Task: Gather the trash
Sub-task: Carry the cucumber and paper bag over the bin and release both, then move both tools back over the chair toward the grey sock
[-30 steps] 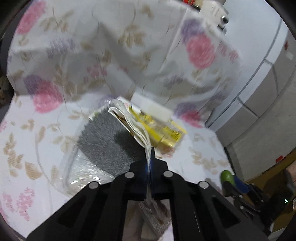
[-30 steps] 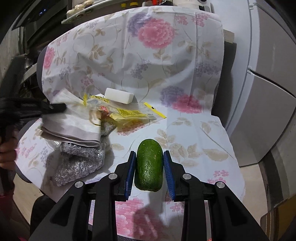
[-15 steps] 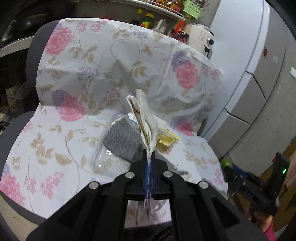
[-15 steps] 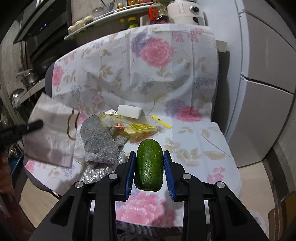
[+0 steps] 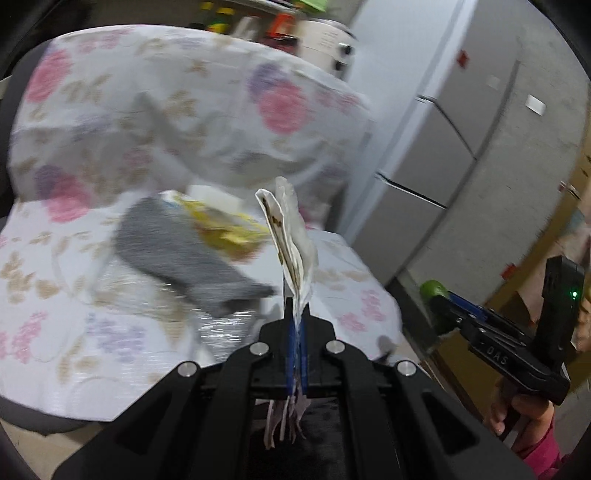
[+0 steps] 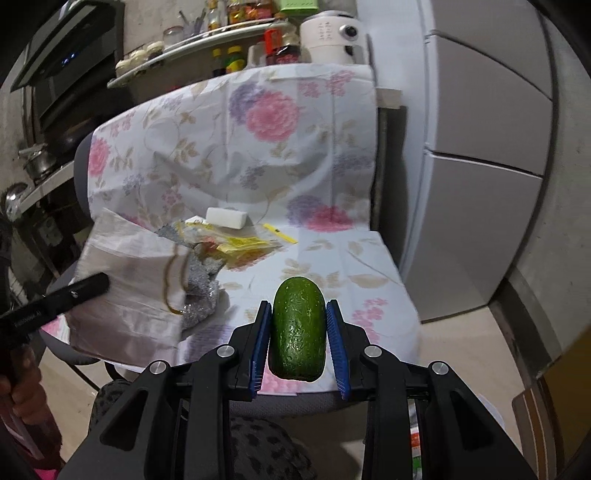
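My left gripper (image 5: 294, 314) is shut on a stained white paper bag (image 5: 290, 236), held edge-on above the chair seat. The right wrist view shows the same paper bag (image 6: 129, 280) flat, hanging from the left gripper's fingers (image 6: 88, 286) at the chair's left side. My right gripper (image 6: 298, 314) is shut on a green avocado (image 6: 298, 328), held over the seat's front edge. On the seat lie a grey glittery cloth (image 5: 177, 254), yellow plastic wrappers (image 6: 240, 245), clear crinkled plastic (image 5: 144, 295) and a small white block (image 6: 226, 218).
A chair draped in a floral cloth (image 6: 258, 155) holds the trash. A grey refrigerator (image 6: 480, 147) stands to the right. A shelf with bottles and a white appliance (image 6: 328, 33) runs behind the chair. A person's hand (image 5: 517, 410) grips the right tool.
Both grippers have pulled back and risen from the seat. The paper bag has lifted off the pile with the left gripper. The avocado stays clamped in the right gripper.
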### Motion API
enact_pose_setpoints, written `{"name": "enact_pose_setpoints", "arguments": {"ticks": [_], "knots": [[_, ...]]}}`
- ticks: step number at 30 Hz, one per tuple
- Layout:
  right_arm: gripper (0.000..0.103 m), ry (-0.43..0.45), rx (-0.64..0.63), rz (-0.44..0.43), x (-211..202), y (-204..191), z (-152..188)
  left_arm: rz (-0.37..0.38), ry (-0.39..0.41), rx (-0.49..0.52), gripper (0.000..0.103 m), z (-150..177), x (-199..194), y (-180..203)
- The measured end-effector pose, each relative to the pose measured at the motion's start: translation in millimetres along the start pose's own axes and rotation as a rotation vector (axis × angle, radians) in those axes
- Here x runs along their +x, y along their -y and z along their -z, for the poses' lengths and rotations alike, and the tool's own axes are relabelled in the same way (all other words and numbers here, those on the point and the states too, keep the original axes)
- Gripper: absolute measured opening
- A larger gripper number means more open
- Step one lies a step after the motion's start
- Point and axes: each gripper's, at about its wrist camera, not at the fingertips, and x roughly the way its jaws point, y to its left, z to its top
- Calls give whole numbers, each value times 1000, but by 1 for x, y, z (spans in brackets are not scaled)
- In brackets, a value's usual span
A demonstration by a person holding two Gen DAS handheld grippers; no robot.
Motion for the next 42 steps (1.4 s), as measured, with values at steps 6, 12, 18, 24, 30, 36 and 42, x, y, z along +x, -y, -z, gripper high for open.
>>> {"name": "enact_pose_setpoints", "arguments": {"ticks": [6,12,18,24,30,36,42], "knots": [[31,37,63,86,-38,45,15,109,-42,93,0,-1,33,60],[31,40,151,219,-74,106,46,256,-136,174,0,14,79,129],[31,-1,282,325,-82,169,93,356,-276,273,0,48,134,194],[31,-82,401,356,-60,216,137,358,-385,315,0,78,180,223],[32,-150,461,358,-36,243,161,370,-461,356,0,94,210,243],[50,-133,489,359,-39,251,165,355,-471,373,58,101,218,249],[50,-54,482,379,-65,249,145,340,-413,387,58,87,201,243]]}}
